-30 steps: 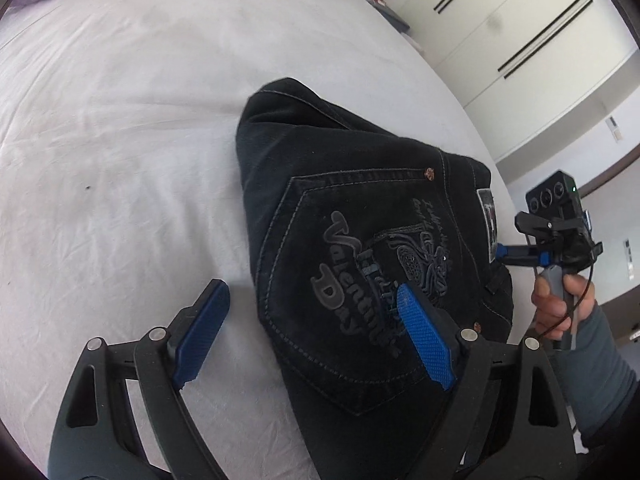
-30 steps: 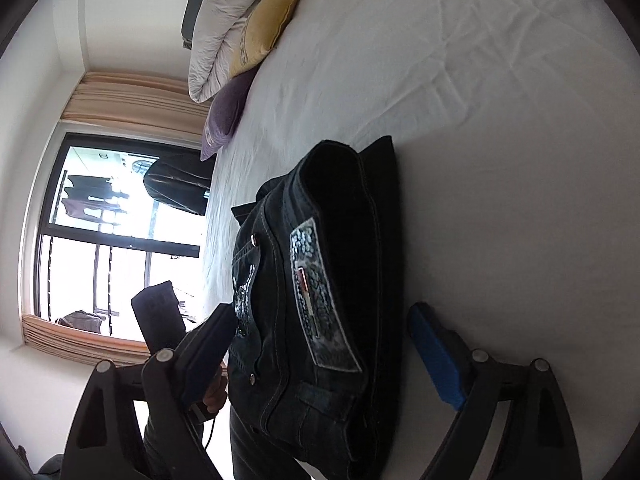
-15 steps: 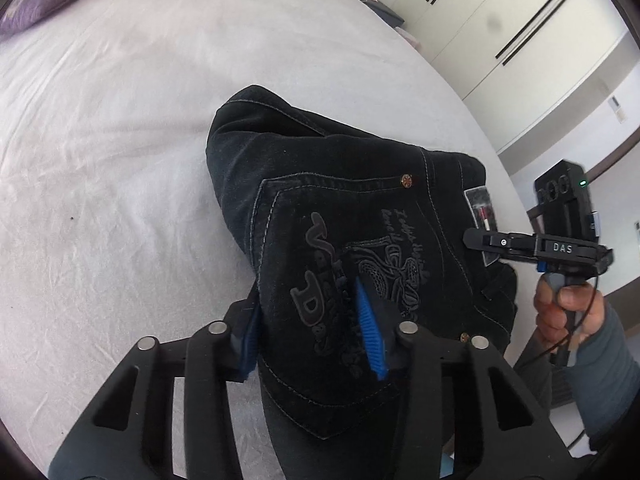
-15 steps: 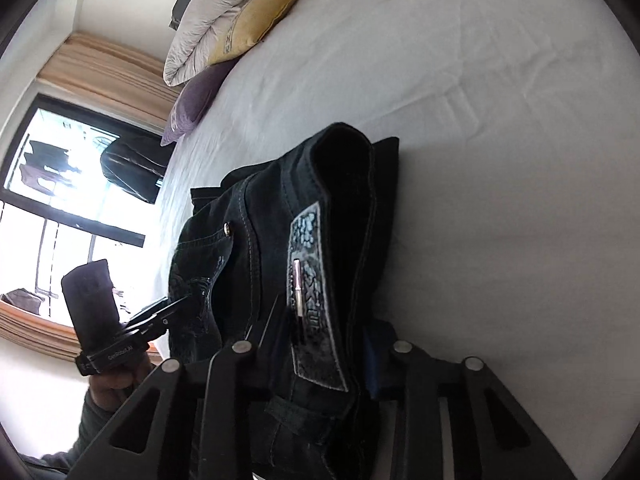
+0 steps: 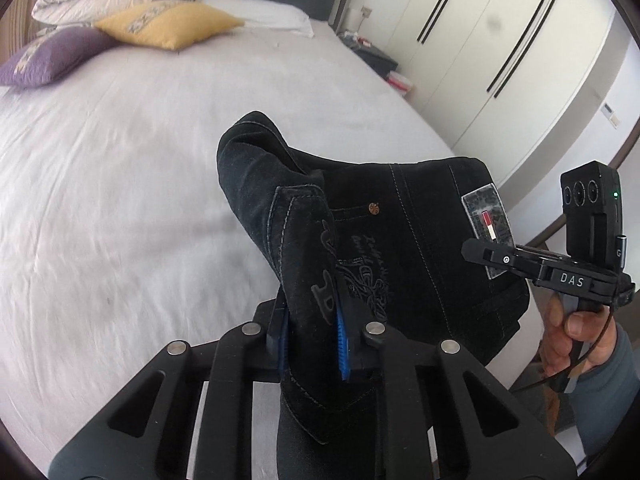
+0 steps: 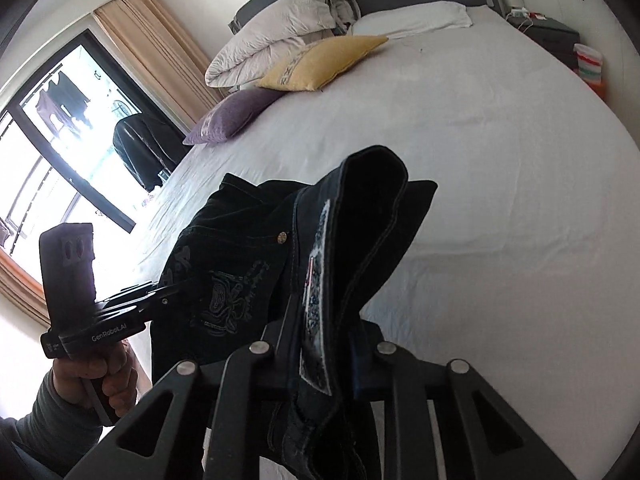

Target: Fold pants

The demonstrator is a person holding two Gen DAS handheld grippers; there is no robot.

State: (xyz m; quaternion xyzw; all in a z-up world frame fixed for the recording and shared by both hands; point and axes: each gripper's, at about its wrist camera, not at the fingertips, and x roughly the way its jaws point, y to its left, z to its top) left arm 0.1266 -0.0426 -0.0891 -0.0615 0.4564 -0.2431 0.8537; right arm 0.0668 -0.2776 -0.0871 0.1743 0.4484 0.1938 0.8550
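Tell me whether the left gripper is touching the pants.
Touching. The left wrist view shows the left gripper with both blue pads pressed against a fold of the black pants.

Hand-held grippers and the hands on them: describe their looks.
Left hand-held gripper: black linkage arms, silver pivot pins, ribbed blue pads. Right hand-held gripper is matte black, marked "DAS", with a three-lens camera block, green light and thin black cable. The right hand is bare, in a grey sleeve.
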